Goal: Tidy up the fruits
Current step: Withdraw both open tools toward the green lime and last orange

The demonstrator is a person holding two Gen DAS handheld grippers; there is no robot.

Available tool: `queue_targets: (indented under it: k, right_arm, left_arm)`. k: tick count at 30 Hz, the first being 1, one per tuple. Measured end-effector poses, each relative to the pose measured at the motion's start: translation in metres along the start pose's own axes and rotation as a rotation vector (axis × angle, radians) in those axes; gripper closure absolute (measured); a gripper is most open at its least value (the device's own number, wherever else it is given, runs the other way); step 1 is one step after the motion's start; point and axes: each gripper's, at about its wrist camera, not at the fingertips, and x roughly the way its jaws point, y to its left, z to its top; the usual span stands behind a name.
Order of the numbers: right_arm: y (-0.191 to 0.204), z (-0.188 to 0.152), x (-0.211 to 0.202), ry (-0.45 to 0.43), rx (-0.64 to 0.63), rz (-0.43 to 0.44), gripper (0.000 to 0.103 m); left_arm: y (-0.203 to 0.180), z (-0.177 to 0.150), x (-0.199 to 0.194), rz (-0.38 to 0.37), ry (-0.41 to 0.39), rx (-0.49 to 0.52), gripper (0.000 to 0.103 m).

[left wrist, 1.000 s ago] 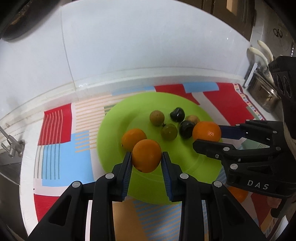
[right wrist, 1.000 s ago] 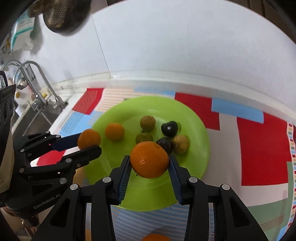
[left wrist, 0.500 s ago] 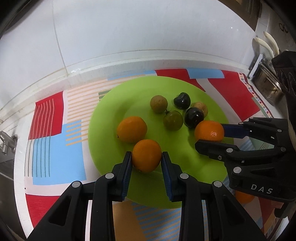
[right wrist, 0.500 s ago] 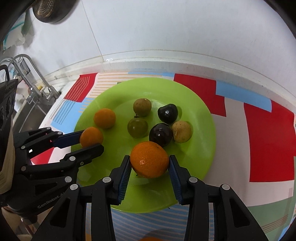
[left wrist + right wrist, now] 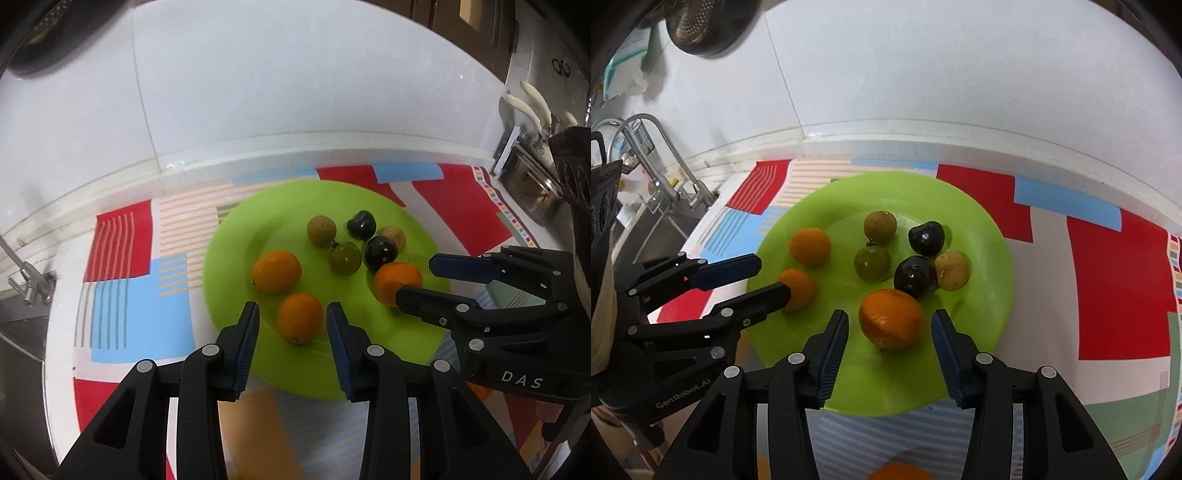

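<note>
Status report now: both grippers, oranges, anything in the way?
Left gripper and right gripper opening, pads clear. Their oranges rest on the green plate. Dark fruit touches right orange.

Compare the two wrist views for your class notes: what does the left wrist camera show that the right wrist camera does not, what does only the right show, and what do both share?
Only the left wrist view shows the cream-handled utensils and a steel pot at the right.

Only the right wrist view shows the curved tap, the hanging colander, and another orange at the bottom edge, off the plate.

Both show the green plate on the patterned mat, holding eight fruits, with both grippers' jaws opening around oranges resting on it: left gripper, right gripper.
</note>
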Motion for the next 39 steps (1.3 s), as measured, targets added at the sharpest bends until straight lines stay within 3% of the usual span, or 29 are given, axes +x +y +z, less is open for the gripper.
queue_targets:
  k: [7,14,17,22,34,39]
  right_arm:
    - [0.01,-0.005,-0.033,-0.074,0.014,-0.011,0.055]
    - [0.024,-0.016,-0.07,-0.158,0.031,-0.041,0.055]
    - [0.027,-0.026,-0.083,-0.193,0.055,-0.059,0.045]
    - [0.035,-0.041,-0.098,-0.216,0.072,-0.084,0.045]
    - [0.048,-0.079,-0.123,-0.299,0.123,-0.243,0.039]
    - [0.054,-0.094,-0.126,-0.329,0.123,-0.297,0.039]
  left_arm:
    - [-0.001,-0.005,-0.031,-0.021,-0.037,-0.021,0.065]
    - [0.0,-0.014,-0.071,-0.003,-0.1,-0.047,0.052]
    - [0.001,-0.02,-0.088,0.022,-0.133,-0.056,0.046]
    - [0.001,-0.034,-0.112,0.056,-0.165,-0.058,0.043]
    - [0.008,-0.08,-0.137,0.156,-0.193,-0.095,0.037]
    - [0.014,-0.098,-0.133,0.161,-0.176,-0.118,0.037]
